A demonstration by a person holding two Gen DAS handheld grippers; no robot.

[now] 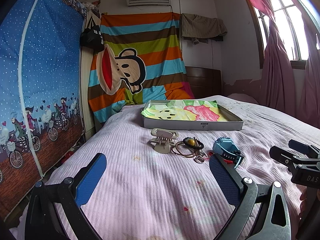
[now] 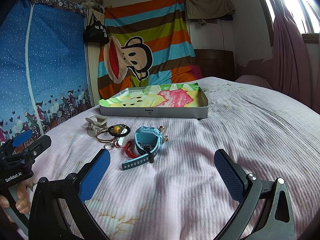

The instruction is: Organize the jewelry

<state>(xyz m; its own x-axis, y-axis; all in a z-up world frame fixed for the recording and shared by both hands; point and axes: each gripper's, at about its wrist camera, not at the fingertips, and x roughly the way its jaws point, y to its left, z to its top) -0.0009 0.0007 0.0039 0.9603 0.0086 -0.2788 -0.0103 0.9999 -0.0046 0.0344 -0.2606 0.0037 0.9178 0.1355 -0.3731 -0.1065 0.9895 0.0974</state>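
Note:
A row of small items lies on the pink bedspread: a beige hair claw (image 1: pixel 163 141) (image 2: pixel 96 125), a black hair tie with a yellow bead (image 1: pixel 192 141) (image 2: pixel 118 130), a brown cord loop (image 1: pixel 183 151), a small ring (image 1: pixel 199 159) (image 2: pixel 109 146), a red cord (image 2: pixel 131 150) and a light blue watch (image 1: pixel 227 147) (image 2: pixel 147 140). Behind them stands a shallow grey box (image 1: pixel 192 125) (image 2: pixel 154 113) lined with colourful cloth. My left gripper (image 1: pixel 158 172) is open and empty, just short of the items. My right gripper (image 2: pixel 162 172) is open and empty, near the watch strap.
The bed's left edge drops beside a blue zip wardrobe (image 1: pixel 40 80). A striped monkey sheet (image 1: pixel 136 64) hangs behind the bed. Window and pink curtains (image 1: pixel 280 60) are at right. The right gripper's body (image 1: pixel 296 160) shows in the left view, the left's (image 2: pixel 22 156) in the right view.

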